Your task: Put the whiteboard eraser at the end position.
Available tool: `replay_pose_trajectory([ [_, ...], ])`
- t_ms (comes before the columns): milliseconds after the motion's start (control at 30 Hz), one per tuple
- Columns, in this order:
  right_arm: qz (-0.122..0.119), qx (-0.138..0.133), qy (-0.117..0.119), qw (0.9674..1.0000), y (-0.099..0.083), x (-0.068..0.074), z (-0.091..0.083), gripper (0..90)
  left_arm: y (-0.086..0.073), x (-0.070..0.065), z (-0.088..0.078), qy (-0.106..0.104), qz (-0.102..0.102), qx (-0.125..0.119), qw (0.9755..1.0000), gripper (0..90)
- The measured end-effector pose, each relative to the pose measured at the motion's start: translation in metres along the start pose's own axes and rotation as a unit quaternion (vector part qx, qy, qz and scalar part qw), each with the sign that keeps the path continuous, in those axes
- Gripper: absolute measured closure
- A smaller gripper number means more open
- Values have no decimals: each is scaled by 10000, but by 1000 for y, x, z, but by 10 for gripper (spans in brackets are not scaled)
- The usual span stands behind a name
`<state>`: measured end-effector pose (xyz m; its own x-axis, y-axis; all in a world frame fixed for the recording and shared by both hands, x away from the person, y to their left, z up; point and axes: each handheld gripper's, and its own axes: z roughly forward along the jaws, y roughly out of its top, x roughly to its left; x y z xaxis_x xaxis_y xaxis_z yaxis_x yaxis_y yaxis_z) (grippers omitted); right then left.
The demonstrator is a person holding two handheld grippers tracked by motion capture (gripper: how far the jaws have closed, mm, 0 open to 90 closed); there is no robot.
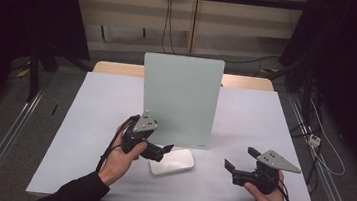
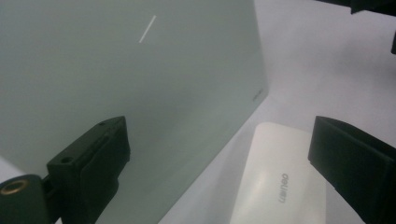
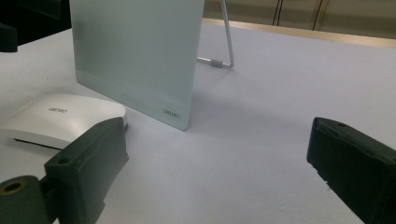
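Observation:
A pale green frosted board (image 1: 180, 98) stands upright in the middle of the grey table (image 1: 264, 124). A white rounded block (image 1: 172, 161) with small grey lettering lies flat just in front of the board's lower edge. My left gripper (image 1: 163, 151) is open, its jaws right beside the block's left end. In the left gripper view, the block (image 2: 280, 182) lies between the spread jaws toward the right one, with the board (image 2: 116, 70) close behind. My right gripper (image 1: 240, 157) is open and empty over bare table, right of the block. The right gripper view shows the board (image 3: 135, 51) and block (image 3: 60, 116) to its left.
A thin metal stand leg (image 3: 226, 46) props the board from behind. The table's wooden far edge (image 1: 249, 82) shows behind the board. Cables (image 1: 322, 146) and a metal rail (image 1: 7, 133) run along the floor on both sides of the table.

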<state>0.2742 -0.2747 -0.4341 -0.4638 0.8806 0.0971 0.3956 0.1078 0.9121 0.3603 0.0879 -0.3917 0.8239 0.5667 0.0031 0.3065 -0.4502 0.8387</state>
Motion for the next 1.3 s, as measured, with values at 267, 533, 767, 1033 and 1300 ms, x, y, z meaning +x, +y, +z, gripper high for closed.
replay_pose_trajectory([
  [267,-2,13,-16,10000,0,0,0,49,-12,6,-14,219,44,-14,9997,54],
  [533,-18,24,-21,10000,0,0,0,49,-20,14,-30,382,-116,-221,9990,54],
  [767,-5,16,-37,10000,0,1,-1,48,-29,26,-47,360,-420,-435,9975,54],
  [1033,-16,14,-58,10000,-1,0,-2,48,-41,29,-58,596,-429,-388,9965,55],
  [1300,-1,15,-88,10000,-2,0,-3,48,-52,29,-68,679,-410,-311,9964,54],
])
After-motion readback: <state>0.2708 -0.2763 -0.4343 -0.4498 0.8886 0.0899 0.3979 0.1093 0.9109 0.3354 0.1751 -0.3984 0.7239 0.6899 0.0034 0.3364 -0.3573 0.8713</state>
